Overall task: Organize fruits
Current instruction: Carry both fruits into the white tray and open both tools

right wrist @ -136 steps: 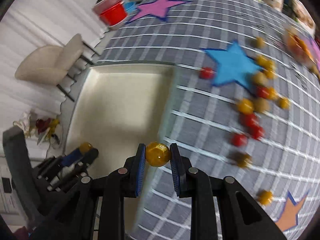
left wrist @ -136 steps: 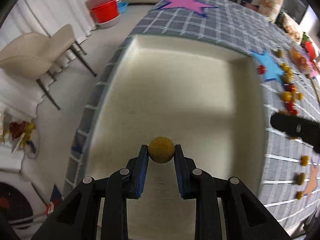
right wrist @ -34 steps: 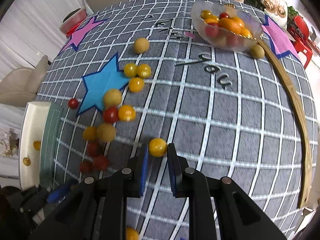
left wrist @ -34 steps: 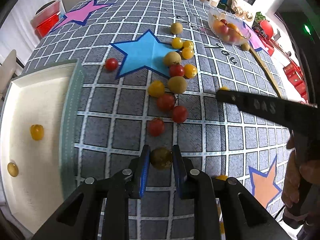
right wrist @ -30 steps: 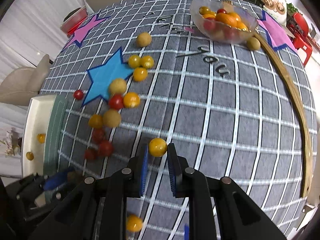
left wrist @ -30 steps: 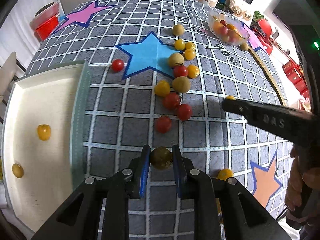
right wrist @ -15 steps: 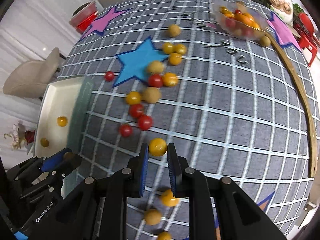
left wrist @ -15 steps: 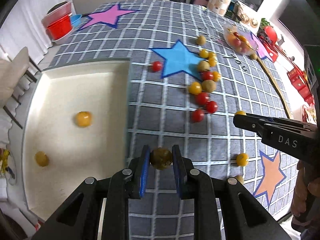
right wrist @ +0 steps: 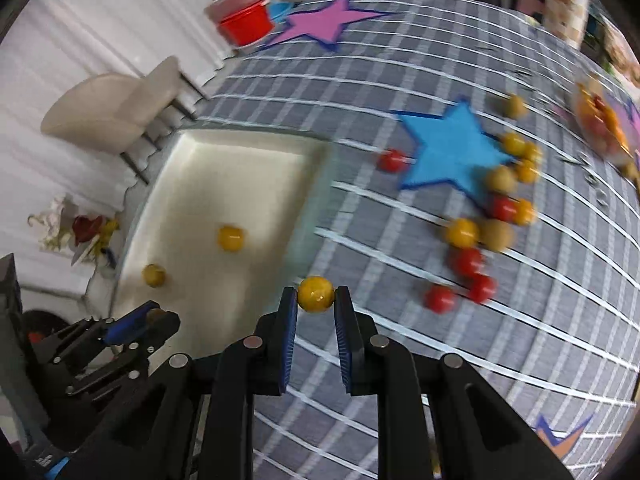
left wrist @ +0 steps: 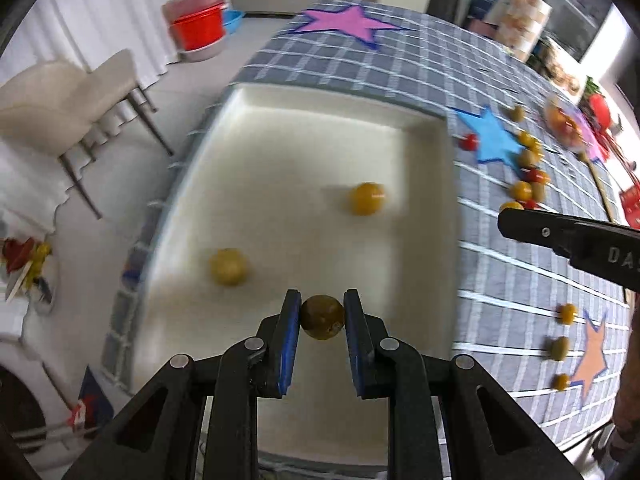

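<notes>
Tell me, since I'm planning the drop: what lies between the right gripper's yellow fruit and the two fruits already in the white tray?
In the right wrist view, the yellow fruit is separated from the two fruits by the white tray's raised near rim and bare tray floor.

Beyond my table edge I see a pale floor (left wrist: 120, 184) and white pleated curtains (right wrist: 80, 20) along the wall. A cream upholstered chair (left wrist: 68, 104) on thin dark metal legs stands beside the table. Farther back, 1 red tub (left wrist: 198, 32) sits nested in a grey basin on the floor, with a small blue bowl (left wrist: 232, 18) just beside it
</notes>
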`<state>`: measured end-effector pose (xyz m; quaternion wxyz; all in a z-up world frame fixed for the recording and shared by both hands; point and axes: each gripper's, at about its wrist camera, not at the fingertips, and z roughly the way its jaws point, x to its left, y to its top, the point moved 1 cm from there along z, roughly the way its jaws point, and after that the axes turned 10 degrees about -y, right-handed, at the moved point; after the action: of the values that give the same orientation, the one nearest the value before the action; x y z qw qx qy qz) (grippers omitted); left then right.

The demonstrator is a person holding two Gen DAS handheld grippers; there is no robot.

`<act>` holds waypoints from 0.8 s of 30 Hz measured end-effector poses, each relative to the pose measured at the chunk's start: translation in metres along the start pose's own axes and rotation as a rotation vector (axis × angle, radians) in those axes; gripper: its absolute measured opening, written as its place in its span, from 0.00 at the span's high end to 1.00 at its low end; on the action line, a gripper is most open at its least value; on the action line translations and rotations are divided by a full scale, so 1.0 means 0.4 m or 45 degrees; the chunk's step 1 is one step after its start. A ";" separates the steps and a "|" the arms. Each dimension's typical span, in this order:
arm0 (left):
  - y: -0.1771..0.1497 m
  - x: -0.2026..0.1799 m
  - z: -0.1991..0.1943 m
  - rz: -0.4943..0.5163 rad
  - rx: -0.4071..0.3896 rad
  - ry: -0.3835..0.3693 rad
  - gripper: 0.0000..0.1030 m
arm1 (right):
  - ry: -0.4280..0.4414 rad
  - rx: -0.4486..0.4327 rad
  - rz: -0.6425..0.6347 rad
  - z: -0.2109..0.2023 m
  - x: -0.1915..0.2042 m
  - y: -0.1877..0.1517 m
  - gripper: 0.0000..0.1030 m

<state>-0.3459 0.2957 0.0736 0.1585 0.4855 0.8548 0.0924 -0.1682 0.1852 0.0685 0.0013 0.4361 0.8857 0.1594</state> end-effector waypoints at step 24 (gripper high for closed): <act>-0.047 0.173 0.057 -0.141 0.033 0.124 0.77 | 0.039 0.152 -0.191 0.189 0.290 0.063 0.79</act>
<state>-0.3860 0.3457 0.0338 0.1152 0.4343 0.8882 0.0961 -0.2097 0.3105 0.0196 -0.0262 0.3652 0.9238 0.1123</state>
